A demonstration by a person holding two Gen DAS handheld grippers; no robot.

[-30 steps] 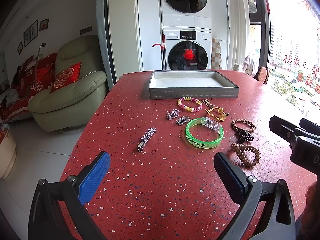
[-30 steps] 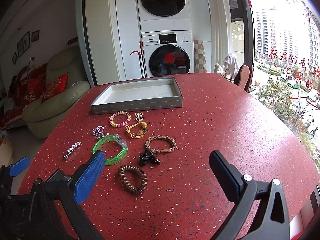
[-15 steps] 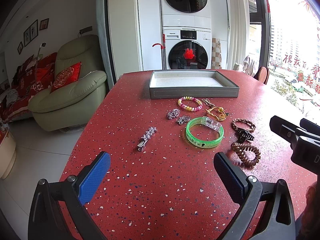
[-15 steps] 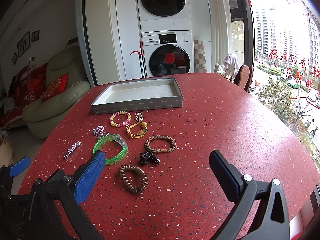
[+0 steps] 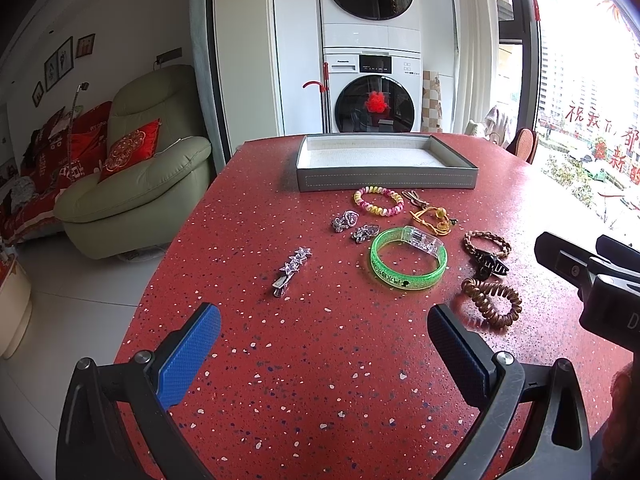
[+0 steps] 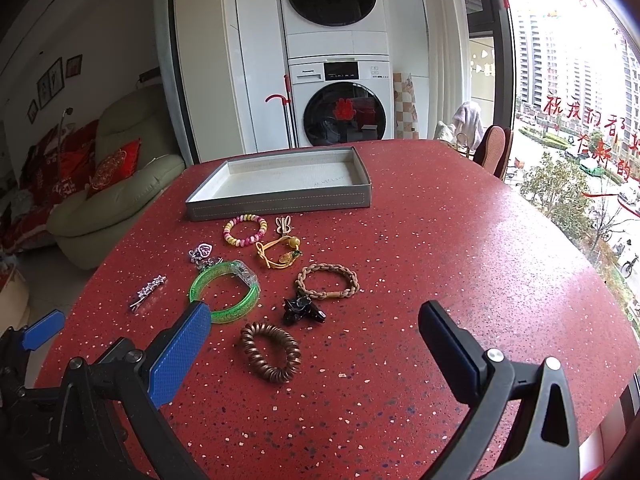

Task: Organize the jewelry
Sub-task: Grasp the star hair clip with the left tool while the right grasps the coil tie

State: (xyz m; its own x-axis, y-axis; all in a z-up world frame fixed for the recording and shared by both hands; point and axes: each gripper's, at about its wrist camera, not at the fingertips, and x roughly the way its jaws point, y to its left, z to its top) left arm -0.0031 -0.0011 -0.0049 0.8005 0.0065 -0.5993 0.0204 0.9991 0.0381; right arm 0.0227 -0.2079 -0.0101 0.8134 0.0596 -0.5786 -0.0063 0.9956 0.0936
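While both grippers (left gripper (image 5: 324, 340), right gripper (image 6: 314, 336)) gape, released, the tray (image 6: 276, 202) holds nothing.

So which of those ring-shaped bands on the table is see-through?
The green bangle, lying left of the brown braided bracelet: glittery translucent plastic with a clear block. The pink-and-yellow beaded bracelet and brown coil tie are opaque.

Bright daylight pours in from the window (image 6: 580, 120) on the right, blown out white; the tabletop (image 6: 460, 240) shows sheen there. Fisheye bends the edges; corners darken.
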